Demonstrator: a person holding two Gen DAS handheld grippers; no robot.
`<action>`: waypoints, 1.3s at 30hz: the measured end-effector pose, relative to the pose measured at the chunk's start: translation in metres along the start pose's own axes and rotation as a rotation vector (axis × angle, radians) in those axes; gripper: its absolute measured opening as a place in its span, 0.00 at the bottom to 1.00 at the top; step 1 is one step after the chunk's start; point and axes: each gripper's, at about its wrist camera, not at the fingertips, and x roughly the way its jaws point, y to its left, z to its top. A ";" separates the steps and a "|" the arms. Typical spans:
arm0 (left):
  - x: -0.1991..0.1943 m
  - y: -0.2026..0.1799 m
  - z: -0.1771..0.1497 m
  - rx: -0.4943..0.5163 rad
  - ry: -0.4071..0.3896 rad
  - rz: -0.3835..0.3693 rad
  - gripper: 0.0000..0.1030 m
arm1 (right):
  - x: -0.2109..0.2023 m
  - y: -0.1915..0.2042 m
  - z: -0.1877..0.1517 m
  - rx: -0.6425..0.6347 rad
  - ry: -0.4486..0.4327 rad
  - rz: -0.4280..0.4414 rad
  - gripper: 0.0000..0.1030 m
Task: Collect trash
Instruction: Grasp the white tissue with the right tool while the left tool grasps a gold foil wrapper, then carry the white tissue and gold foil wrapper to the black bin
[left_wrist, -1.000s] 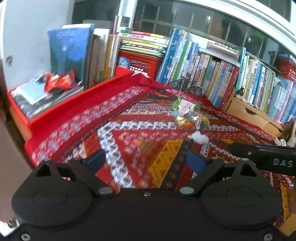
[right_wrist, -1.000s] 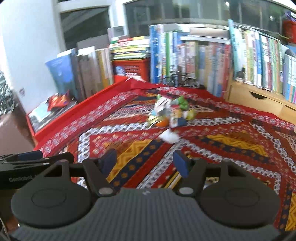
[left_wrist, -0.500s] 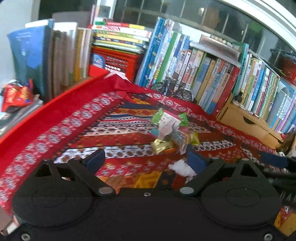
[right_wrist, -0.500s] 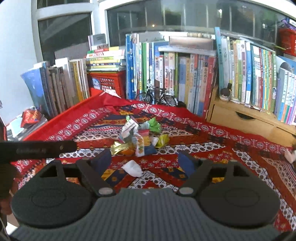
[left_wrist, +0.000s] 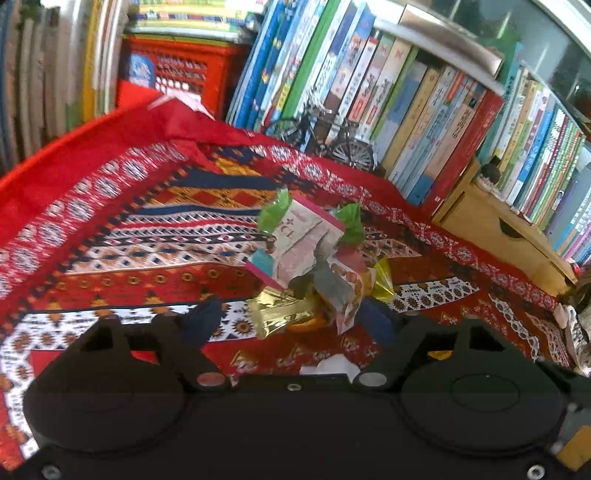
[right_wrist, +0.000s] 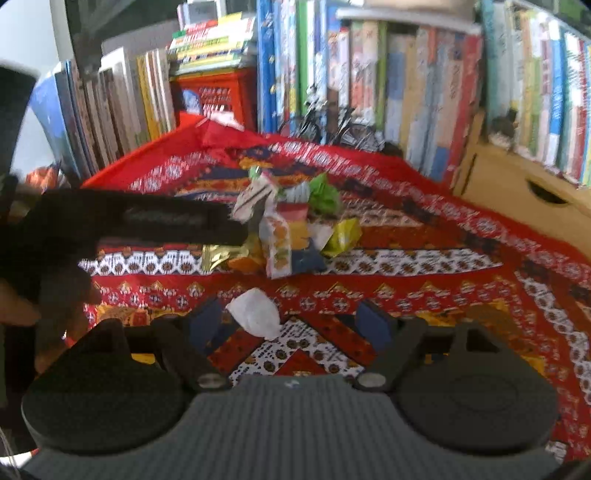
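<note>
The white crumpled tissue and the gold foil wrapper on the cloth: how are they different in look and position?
The white crumpled tissue is matte and plain; the gold foil wrapper is shiny and metallic. The tissue lies alone, apart from the heap of wrappers, while the gold wrapper sits at the heap's edge, touching other pieces. In the right wrist view the tissue is nearer the right tool; the gold wrapper is farther. Both rest on the patterned cloth, and no tool grips either.

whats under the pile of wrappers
The wrapper pile lies on the patterned red cloth; a gold wrapper and something orange sit at its base. Whatever is beneath the middle is covered.
</note>
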 end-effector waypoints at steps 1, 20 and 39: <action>0.006 0.000 0.001 0.000 0.008 -0.003 0.69 | 0.006 0.001 -0.001 -0.006 0.008 0.003 0.84; 0.006 -0.007 -0.009 0.062 0.009 0.019 0.27 | 0.041 0.011 -0.005 -0.044 0.065 0.068 0.33; -0.041 0.005 -0.026 -0.011 -0.036 0.043 0.26 | 0.010 0.014 -0.012 -0.008 0.038 0.057 0.30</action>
